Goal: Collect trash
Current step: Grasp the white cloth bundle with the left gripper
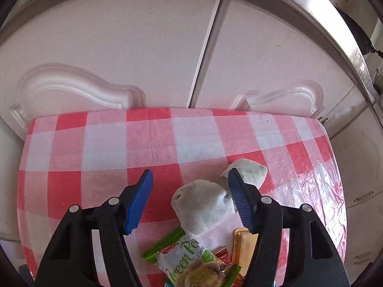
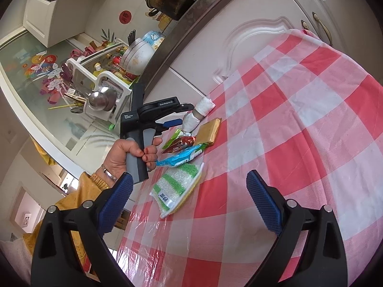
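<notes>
On the checked table (image 2: 311,124), trash lies in a loose heap near the edge: a white crumpled tissue (image 1: 203,205), a green wrapper (image 1: 189,260), a gold packet (image 2: 209,131), a blue wrapper (image 2: 179,159) and a green-striped bag (image 2: 178,190). Left claw (image 1: 191,201) hangs over the tissue, jaws apart, right pad touching it, left pad clear. Right claw (image 2: 189,201) sits well back from the heap, jaws wide apart, nothing between them. A hand (image 2: 129,154) grips the left claw's handle.

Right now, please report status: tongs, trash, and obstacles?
Left tongs open around white sock, not gripping. Right tongs open, empty. Wrappers beside sock. Nothing blocking.
</notes>
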`<state>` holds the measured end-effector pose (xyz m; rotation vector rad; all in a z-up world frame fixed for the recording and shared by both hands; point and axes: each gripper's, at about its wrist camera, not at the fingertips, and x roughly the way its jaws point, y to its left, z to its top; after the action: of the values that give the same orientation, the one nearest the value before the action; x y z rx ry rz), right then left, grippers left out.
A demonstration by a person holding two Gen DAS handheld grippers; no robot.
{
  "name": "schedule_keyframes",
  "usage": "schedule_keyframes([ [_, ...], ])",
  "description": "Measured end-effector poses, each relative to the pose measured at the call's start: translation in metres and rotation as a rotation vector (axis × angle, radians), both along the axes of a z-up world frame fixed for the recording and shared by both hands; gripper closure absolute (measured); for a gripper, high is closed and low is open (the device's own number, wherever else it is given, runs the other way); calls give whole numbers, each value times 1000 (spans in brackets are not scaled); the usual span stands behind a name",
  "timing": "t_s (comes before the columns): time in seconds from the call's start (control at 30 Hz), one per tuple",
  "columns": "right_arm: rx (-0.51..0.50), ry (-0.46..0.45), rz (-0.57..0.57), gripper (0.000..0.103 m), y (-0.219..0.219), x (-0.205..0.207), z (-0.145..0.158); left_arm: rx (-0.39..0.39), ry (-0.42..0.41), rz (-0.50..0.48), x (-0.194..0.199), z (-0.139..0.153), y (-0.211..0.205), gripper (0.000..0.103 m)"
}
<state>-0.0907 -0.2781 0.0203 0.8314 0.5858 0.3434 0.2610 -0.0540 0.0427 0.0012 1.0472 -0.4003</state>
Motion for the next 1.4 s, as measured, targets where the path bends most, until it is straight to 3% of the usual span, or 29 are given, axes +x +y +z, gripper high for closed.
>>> schedule_keyframes([
  [0.2, 36, 23, -9, 7, -5, 1, -4, 8, 63, -33, -11, -4, -7, 38],
  [0.33, 34, 22, -4, 7, -5, 2, -4, -32, 159, -61, -23, -12, -11, 36],
  [0.57, 10, 22, 12, 7, -1, 1, -3, 45, 129, -87, -51, -15, -18, 36],
  [0.67, 11, 21, 6, 7, -2, 0, -3, 52, 125, -85, -58, -15, -15, 43],
  [0.83, 17, 25, 2, 7, -4, 0, -4, 19, 135, -83, -70, -12, -5, 63],
  [0.93, 14, 25, 2, 7, -4, 0, -4, 0, 141, -94, -82, -13, -3, 68],
  [1.2, 5, 22, -9, 7, -6, -2, -4, -6, 149, -144, -129, -15, -8, 69],
  [1.33, 5, 21, -13, 7, -6, -3, -4, -40, 201, -188, -150, -15, -10, 69],
  [1.4, 3, 21, -11, 7, -6, -3, -4, -20, 155, -185, -153, -7, -10, 69],
])
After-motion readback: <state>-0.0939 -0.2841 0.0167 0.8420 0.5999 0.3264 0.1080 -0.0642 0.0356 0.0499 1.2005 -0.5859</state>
